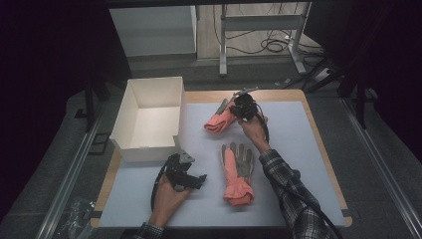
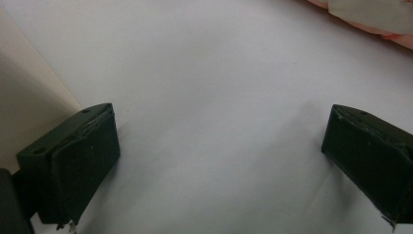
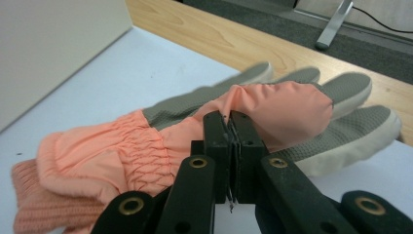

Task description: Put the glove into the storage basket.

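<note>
Right hand-held gripper (image 3: 233,127) is clamping a fold of peach fabric on the far glove (image 3: 204,141), jaws pressed together on the pinch with nothing but the cloth between them. In the high view the same right hand-held gripper (image 1: 242,110) is sitting at the far middle of the counter (image 1: 293,149), at the finger end of that glove (image 1: 220,121). The glove is lying on the pale sheet, knit cuff pointing toward the white box (image 1: 149,119), grey fingers pointing toward the counter's wooden far edge. It is lying just beside the box's right wall, not touching it as far as the views are showing.

A second glove (image 1: 237,172) is lying flat near the middle of the counter, grey palm up, fingers pointing away from the person, peach cuff toward the near edge. It is lying well apart from the first one.

Left hand-held gripper (image 1: 194,180) is resting low over the sheet, near the front corner of the box and left of the second glove. Left hand-held gripper (image 2: 219,161) is standing wide open, jaws far apart with only bare sheet between them. A corner of peach fabric (image 2: 360,17) is showing at the top right of the left gripper view.
</note>
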A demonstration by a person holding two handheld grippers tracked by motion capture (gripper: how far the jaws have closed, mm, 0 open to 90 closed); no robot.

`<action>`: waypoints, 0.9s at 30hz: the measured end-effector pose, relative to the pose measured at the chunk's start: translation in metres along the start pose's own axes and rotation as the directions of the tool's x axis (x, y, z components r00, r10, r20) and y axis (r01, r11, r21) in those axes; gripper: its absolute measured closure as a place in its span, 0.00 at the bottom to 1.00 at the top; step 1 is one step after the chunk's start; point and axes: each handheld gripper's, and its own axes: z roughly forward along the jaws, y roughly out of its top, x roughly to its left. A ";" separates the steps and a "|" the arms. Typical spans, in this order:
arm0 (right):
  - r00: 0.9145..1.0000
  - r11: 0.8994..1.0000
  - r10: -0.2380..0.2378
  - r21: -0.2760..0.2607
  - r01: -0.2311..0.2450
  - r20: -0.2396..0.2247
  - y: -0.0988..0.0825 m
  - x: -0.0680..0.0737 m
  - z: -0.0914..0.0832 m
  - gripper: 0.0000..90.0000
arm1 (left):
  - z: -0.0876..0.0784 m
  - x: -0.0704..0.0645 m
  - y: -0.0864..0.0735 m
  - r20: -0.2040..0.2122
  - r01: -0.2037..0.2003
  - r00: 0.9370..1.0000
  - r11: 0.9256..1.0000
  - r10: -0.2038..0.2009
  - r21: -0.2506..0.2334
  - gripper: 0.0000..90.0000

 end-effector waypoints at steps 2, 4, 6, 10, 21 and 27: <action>1.000 1.000 -0.003 -0.006 0.003 -0.003 0.001 -0.003 -0.011 0.97 | 0.000 0.000 0.000 0.000 0.000 1.000 1.000 0.000 0.000 0.01; 1.000 1.000 -0.001 -0.013 0.001 -0.016 0.002 -0.005 -0.019 0.96 | 0.000 0.000 0.000 0.001 0.002 1.000 1.000 -0.002 -0.002 0.01; 1.000 1.000 -0.001 -0.021 0.001 -0.023 0.001 -0.008 -0.031 0.96 | 0.000 0.000 0.000 -0.001 -0.004 1.000 1.000 0.004 -0.001 0.01; 0.999 0.999 -0.008 -0.044 0.006 -0.037 -0.001 -0.014 -0.059 0.96 | 0.000 0.000 0.000 -0.001 -0.006 1.000 1.000 0.006 -0.001 0.01; 0.999 0.998 -0.024 -0.064 0.023 -0.023 -0.032 -0.034 -0.139 0.96 | 0.000 0.000 0.000 0.000 -0.006 1.000 1.000 0.006 0.000 0.01; 1.000 0.998 -0.019 -0.066 0.019 -0.002 -0.066 -0.044 -0.177 0.96 | 0.000 0.001 0.000 0.000 -0.009 1.000 1.000 0.009 0.002 0.01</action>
